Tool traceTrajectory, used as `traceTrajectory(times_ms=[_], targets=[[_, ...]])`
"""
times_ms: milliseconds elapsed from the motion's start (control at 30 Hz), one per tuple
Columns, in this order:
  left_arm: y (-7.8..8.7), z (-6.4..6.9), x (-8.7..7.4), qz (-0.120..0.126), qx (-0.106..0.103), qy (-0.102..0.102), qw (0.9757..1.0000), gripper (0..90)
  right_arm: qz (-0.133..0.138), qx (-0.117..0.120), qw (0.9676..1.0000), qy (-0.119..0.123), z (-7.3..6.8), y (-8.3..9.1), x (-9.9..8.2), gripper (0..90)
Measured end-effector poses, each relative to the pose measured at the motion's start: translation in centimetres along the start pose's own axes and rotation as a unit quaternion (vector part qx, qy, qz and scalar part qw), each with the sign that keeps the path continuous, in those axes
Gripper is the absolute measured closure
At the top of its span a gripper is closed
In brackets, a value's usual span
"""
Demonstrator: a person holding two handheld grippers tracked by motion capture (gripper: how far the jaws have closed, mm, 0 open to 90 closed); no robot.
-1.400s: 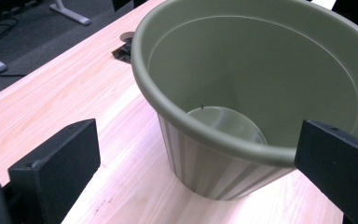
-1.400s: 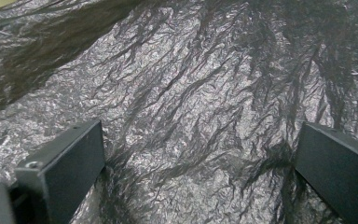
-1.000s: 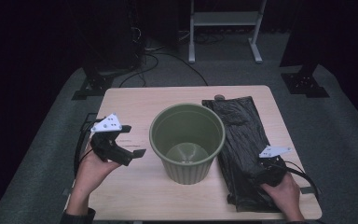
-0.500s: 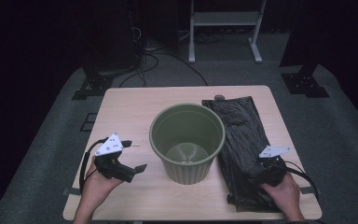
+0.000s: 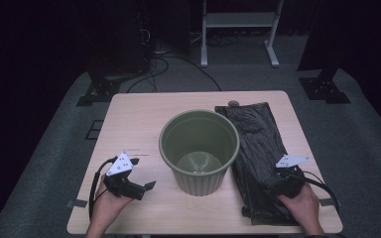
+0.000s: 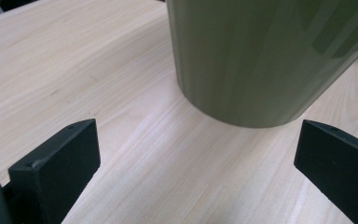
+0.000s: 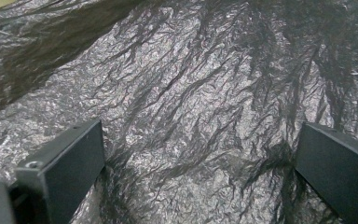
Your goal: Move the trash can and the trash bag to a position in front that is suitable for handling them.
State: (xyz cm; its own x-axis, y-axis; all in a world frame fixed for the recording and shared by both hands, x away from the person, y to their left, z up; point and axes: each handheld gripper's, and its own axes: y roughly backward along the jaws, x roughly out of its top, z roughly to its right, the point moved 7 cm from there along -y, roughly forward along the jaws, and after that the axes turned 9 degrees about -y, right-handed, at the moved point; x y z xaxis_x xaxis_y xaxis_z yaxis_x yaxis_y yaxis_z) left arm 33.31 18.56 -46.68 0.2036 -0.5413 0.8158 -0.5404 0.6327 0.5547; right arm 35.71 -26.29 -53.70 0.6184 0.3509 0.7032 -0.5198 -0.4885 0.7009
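Dark surroundings enclose a light wooden rectangular table [image 5: 139,119], which stands on grey carpeted flooring [image 5: 54,148]. Behind the table, a pale metal stand [image 5: 238,25] and loose black floor cables [image 5: 171,64] are visible in the high view.

Centre of table: an olive-green round plastic bin [image 5: 199,148] stands upright with its mouth open to the top. Its interior appears empty, with the base visible.

Right side of table: a crumpled black plastic bag [image 5: 258,148] lies flat, stretched from the far edge toward the near edge. Its left margin lies just beside the bin; contact between the two cannot be confirmed.

Left gripper [image 5: 141,187]: held in the person's left hand [image 5: 110,201] at the near left part of the table, well apart from the bag. The jaws point toward the bin and stand wide apart with nothing between them. In the left gripper view, the lower wall of the bin [image 6: 261,60] sits near and ahead of the jaws, with bare tabletop [image 6: 74,60] between them.

Right gripper [image 5: 277,184]: held in the person's right hand [image 5: 302,206] over the near end of the bag. In the right gripper view, the jaws are spread wide, and the wrinkled bag surface [image 7: 200,102] lies between and beyond them. No bag material is pinched. Whether the jaw tips touch the bag cannot be determined.
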Motion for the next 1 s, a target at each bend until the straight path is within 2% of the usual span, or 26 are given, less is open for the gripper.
traceTrajectory(times_ms=[133, 500, 700, 767, 867, 1000], targets=[[-0.7, 0.0, -1.2, -0.009, 0.002, 0.007, 0.9999, 0.0, 0.0, 0.0, 1.0, 0.0, 0.0, 0.0, 0.0, 0.3], [-2.9, 0.0, -4.1, -0.052, 0.004, 0.008, 0.9986, 0.0, 0.0, 0.0, 1.0, 0.0, 0.0, 0.0, 0.0, 0.3], [-3.5, -0.1, -4.9, -0.066, 0.002, 0.011, 0.9978, 0.0, 0.0, 0.0, 1.0, 0.0, 0.0, 0.0, 0.0, 0.3], [-3.7, -0.1, -5.2, -0.079, 0.0, 0.012, 0.9968, 0.0, 0.0, 0.0, 1.0, 0.0, 0.0, 0.0, 0.0, 0.3], [-3.7, -0.1, -5.2, -0.08, 0.002, 0.014, 0.9967, 0.0, 0.0, 0.0, 1.0, 0.0, 0.0, 0.0, 0.0, 0.3], [-3.8, -0.1, -5.5, -0.096, -0.006, 0.02, 0.9952, 0.0, 0.0, 0.0, 1.0, 0.0, 0.0, 0.0, 0.0, 0.3]])
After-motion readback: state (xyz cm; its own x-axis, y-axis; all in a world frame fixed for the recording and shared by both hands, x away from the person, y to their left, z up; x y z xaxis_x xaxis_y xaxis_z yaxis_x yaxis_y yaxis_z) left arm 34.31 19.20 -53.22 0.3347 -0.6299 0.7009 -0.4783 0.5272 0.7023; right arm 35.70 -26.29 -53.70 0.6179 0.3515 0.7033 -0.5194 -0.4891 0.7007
